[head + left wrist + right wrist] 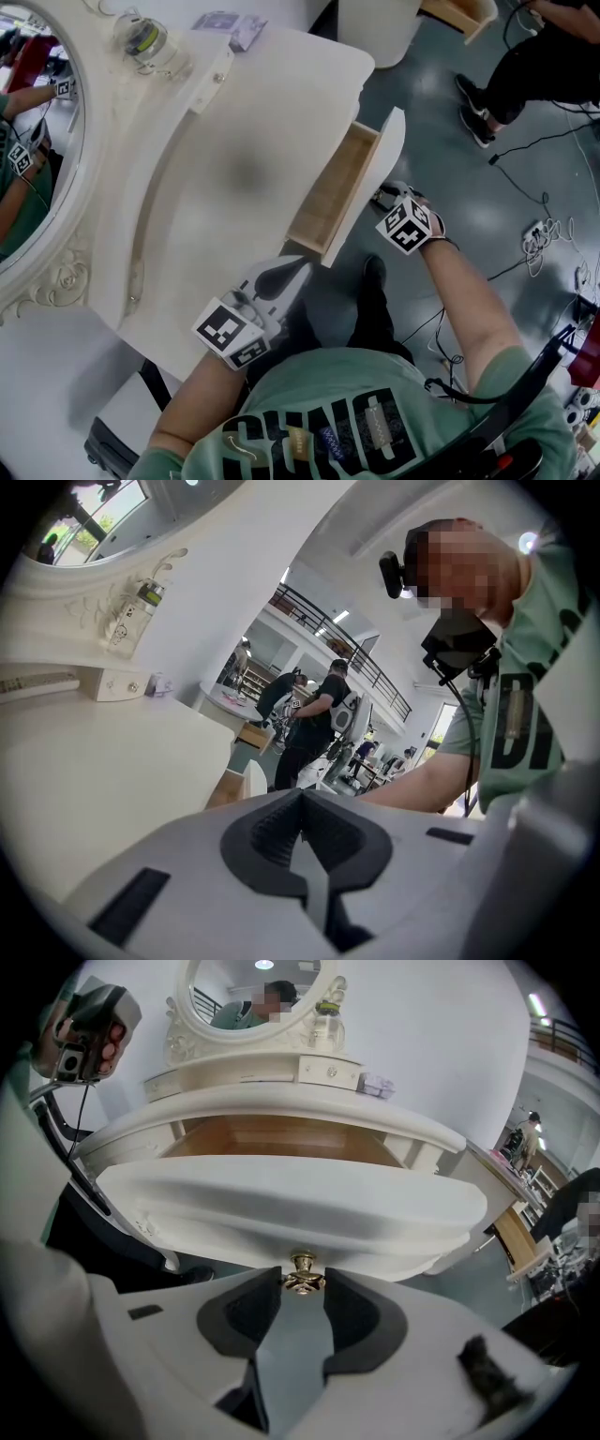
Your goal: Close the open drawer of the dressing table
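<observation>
The white dressing table (pixel 234 169) has its drawer (pixel 330 192) pulled out to the right, with the wooden inside (pixel 281 1138) showing. On the drawer's curved white front (pixel 291 1213) sits a small brass knob (pixel 303 1273). My right gripper (pixel 303 1283) has a jaw tip against each side of that knob; in the head view the right gripper (pixel 389 199) sits at the drawer front. My left gripper (pixel 302 808) is shut on nothing. In the head view the left gripper (pixel 286 277) hovers over the table's near corner.
An oval mirror (pixel 33 141) and a glass jar (pixel 145 37) stand at the table's back. A person's legs (pixel 525 66) and loose cables (pixel 548 234) are on the grey floor to the right. My own legs and shoe (pixel 373 272) are below the drawer.
</observation>
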The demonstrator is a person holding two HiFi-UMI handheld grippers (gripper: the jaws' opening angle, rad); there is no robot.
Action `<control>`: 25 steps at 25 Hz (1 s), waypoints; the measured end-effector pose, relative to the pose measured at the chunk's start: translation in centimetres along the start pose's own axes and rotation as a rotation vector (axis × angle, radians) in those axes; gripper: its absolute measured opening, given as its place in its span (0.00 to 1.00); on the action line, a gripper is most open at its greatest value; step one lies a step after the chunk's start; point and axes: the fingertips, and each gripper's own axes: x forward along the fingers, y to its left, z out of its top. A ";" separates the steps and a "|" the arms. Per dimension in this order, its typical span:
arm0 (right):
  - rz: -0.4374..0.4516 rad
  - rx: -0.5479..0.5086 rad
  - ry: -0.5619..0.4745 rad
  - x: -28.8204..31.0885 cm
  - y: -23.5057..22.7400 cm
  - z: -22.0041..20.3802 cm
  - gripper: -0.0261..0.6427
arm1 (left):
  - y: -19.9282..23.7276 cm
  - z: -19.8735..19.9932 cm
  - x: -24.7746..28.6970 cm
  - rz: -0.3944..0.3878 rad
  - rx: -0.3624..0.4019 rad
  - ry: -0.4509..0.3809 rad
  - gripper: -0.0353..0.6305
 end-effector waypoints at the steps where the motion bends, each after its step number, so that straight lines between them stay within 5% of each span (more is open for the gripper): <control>1: 0.001 0.000 0.000 0.1 0.0 0.1 0.26 | 0.1 0.0 -0.1 0.001 -0.002 -0.001 0.05; 25: 0.016 -0.033 -0.021 2.9 0.2 5.4 0.26 | 3.1 0.4 -3.3 0.047 -0.037 -0.045 0.05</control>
